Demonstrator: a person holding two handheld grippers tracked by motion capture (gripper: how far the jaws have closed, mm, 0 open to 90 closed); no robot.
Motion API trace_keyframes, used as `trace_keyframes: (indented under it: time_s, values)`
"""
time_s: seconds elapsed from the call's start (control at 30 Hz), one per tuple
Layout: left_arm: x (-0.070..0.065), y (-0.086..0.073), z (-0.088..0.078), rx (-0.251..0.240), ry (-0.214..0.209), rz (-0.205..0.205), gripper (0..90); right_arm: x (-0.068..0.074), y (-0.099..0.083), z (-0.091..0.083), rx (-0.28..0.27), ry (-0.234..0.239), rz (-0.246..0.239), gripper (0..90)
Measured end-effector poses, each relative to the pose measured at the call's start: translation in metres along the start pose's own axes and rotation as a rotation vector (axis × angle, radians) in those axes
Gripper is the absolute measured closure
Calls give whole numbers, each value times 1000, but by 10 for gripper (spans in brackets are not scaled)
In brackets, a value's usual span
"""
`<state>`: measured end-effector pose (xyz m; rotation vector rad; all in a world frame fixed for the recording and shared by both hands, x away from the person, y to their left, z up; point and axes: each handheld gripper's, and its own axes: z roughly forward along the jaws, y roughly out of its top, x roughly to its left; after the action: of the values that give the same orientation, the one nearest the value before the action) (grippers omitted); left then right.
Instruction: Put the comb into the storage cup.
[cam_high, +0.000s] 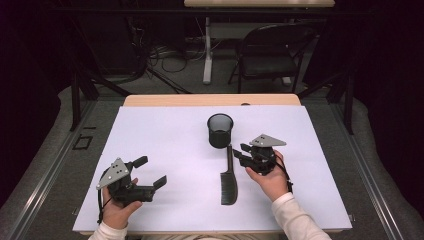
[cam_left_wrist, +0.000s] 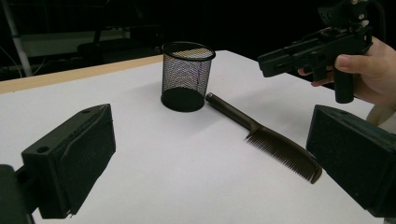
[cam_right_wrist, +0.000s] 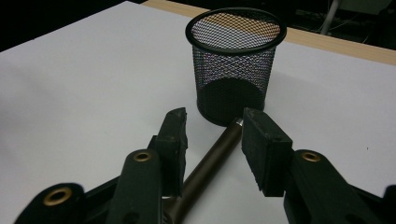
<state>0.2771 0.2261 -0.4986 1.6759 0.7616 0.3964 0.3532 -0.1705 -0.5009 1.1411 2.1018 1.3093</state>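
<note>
The comb (cam_high: 229, 180) lies flat on the table (cam_high: 165, 145), its handle end just beside the mesh cup (cam_high: 220, 130) and its teeth end farther from it. The right gripper (cam_right_wrist: 214, 133) straddles the handle near the cup, jaws apart and not pressing it. The left gripper (cam_high: 151, 172), well away from the cup, is released and holds nothing.

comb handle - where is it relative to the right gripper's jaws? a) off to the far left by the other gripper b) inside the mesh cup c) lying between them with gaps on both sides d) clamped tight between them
c: in the right gripper view the comb handle lies on the table between the two open jaws of the right gripper, with white table visible on either side of it, its tip pointing at the mesh cup.
</note>
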Motion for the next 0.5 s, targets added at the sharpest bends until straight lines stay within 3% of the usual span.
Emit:
trace_keyframes:
  time_s: [0.5]
  values:
    - [0, -1, 1, 6, -6, 0, 15, -2, 9, 27, 73, -13, 18, 708]
